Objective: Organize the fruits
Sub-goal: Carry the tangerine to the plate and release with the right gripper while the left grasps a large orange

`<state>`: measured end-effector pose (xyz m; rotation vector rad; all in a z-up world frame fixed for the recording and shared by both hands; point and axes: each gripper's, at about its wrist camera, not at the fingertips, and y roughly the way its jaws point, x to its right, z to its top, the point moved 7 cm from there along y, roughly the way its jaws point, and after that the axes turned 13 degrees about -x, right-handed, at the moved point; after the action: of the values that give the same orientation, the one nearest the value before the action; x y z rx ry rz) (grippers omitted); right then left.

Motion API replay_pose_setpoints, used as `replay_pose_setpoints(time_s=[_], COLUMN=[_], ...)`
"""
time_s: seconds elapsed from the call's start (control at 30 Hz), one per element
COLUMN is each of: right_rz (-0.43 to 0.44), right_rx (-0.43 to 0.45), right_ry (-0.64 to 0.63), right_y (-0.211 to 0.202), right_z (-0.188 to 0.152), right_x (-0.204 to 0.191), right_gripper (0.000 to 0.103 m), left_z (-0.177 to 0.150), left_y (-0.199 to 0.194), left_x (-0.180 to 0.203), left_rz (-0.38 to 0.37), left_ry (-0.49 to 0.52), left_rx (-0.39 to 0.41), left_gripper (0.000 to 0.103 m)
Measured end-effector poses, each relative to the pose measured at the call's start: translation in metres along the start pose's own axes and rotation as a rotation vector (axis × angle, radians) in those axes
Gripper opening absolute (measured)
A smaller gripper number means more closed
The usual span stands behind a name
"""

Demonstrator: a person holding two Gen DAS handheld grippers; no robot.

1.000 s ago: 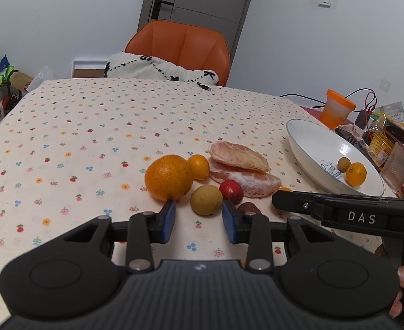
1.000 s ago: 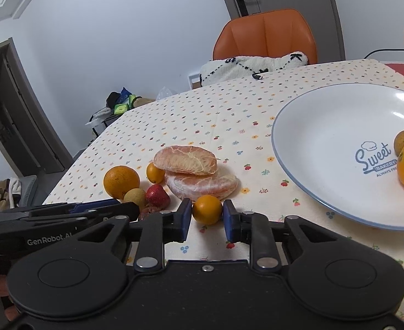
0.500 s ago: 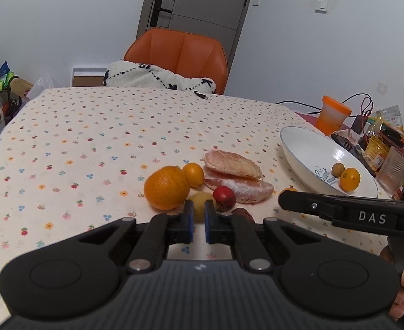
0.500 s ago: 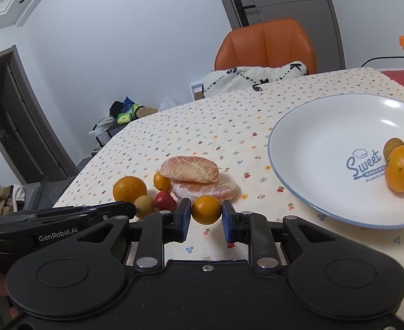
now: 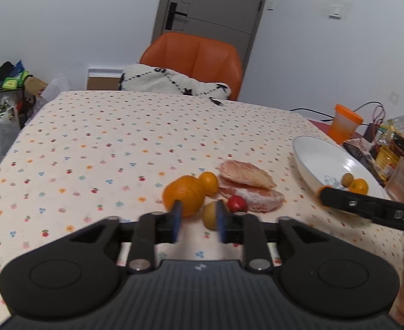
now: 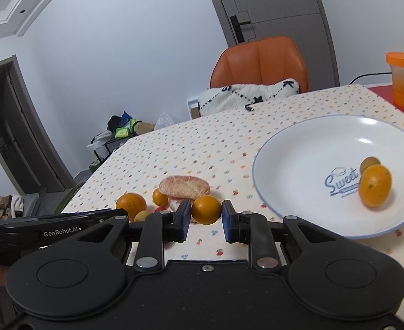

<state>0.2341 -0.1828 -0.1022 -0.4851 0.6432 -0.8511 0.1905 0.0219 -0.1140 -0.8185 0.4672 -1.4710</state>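
Note:
A big orange (image 5: 184,195), a small orange (image 5: 209,183), two peeled pomelo pieces (image 5: 246,177), a red fruit (image 5: 236,203) and a yellow-green fruit (image 5: 209,216) lie clustered on the flowered tablecloth. My left gripper (image 5: 198,214) hovers open just in front of the cluster, holding nothing. My right gripper (image 6: 205,211) is shut on a small orange (image 6: 206,209), raised above the cloth near the left rim of the white plate (image 6: 298,165). In the plate lie an orange (image 6: 374,189) and a small brownish fruit (image 6: 369,163).
An orange chair (image 5: 193,60) with a white cushion (image 5: 174,82) stands at the table's far edge. An orange cup (image 5: 345,123), packets and a clear cup (image 5: 400,176) crowd the right side behind the plate. A rack with bags (image 5: 9,96) stands off the left edge.
My left gripper closed half a second ago and has opened again, still empty. My right gripper has risen with the small orange and moved closer to the plate.

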Motion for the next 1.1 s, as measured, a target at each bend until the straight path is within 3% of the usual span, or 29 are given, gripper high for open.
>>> replay_pose_setpoints(time_s=[0.07,0.27,0.4,0.5,0.9,1.1], right_rz=[-0.004,-0.019,-0.034,-0.051,-0.085,-0.093], right_rx=[0.010,0.029,0.047,0.060,0.066,0.068], right_ry=[0.004,0.014,0.028,0.045,0.108,0.124], right_y=[-0.003,-0.010,-0.016,-0.018,-0.017,-0.020], right_z=[0.001,0.005,0.008,0.008,0.006,0.002], right_x=[0.002,0.011,0.021,0.029,0.061,0.070], right_gripper=[0.023,0.023,0.023,0.023,0.023,0.028], left_z=[0.001,0.009,0.010,0.010,0.024,0.033], left_y=[0.001,0.013,0.020,0.019,0.007,0.004], left_x=[-0.003,-0.011,-0.010,-0.004,0.018,0.042], left_rz=[0.011,0.037,0.015,0.039,0.020,-0.007], left_ry=[-0.014,-0.054,-0.066,-0.042,-0.011,0.027], left_rx=[0.011,0.008,0.009,0.011,0.045,0.060], left_gripper=[0.043,0.044,0.037,0.036,0.035,0.035])
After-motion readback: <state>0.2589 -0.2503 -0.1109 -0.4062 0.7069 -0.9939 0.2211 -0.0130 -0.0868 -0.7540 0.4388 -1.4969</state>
